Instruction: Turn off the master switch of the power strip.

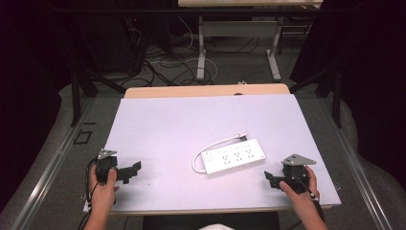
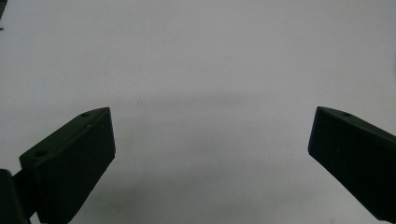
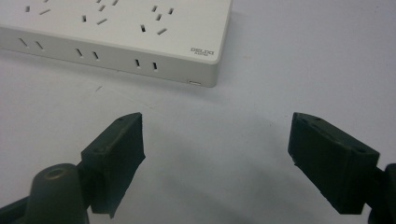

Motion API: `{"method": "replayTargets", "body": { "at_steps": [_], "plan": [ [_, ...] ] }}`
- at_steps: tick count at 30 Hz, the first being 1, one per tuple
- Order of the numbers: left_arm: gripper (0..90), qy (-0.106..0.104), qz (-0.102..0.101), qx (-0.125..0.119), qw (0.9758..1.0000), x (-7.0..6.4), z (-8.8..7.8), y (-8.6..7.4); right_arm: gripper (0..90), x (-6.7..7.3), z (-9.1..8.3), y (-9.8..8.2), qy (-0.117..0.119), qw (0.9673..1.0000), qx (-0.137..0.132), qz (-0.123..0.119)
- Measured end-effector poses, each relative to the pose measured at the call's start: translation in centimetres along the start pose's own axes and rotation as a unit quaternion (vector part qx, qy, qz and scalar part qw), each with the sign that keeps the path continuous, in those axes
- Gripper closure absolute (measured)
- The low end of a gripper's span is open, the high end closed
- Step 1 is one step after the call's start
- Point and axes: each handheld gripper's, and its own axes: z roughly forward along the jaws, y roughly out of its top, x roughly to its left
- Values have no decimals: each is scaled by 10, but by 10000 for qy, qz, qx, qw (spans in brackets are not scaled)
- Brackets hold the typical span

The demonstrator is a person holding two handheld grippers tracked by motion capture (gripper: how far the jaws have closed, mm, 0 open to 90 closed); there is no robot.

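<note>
A white power strip (image 1: 233, 157) lies flat on the white tabletop (image 1: 182, 124), right of centre, its short white cable (image 1: 213, 146) looping off its left end and ending in a plug (image 1: 242, 135). My right gripper (image 1: 271, 180) is held low at the front right, just below the strip's right end, open with nothing between its jaws. In the right gripper view the power strip (image 3: 116, 32) lies close ahead of the right gripper (image 3: 215, 149). My left gripper (image 1: 134, 170) rests at the front left, open and empty, pointing right. The left gripper (image 2: 212, 154) faces bare tabletop (image 2: 201, 60).
The table's wooden far edge (image 1: 206, 90) shows beyond the white top. Behind it stand a second table's metal legs (image 1: 201, 52) and tangled floor cables (image 1: 163, 62). Dark frame bars (image 1: 76, 91) flank the table on both sides.
</note>
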Motion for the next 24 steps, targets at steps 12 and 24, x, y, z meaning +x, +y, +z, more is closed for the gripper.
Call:
{"method": "replayTargets", "body": {
  "at_steps": [12,24],
  "plan": [
    [6,-37,-3,51,10000,7,4,-6,179,-1,-1,0,-19,10000,-9,55],
    [5,-26,-33,132,9999,10,5,-8,179,-2,-1,0,-18,10000,-21,14]
  ]
}}
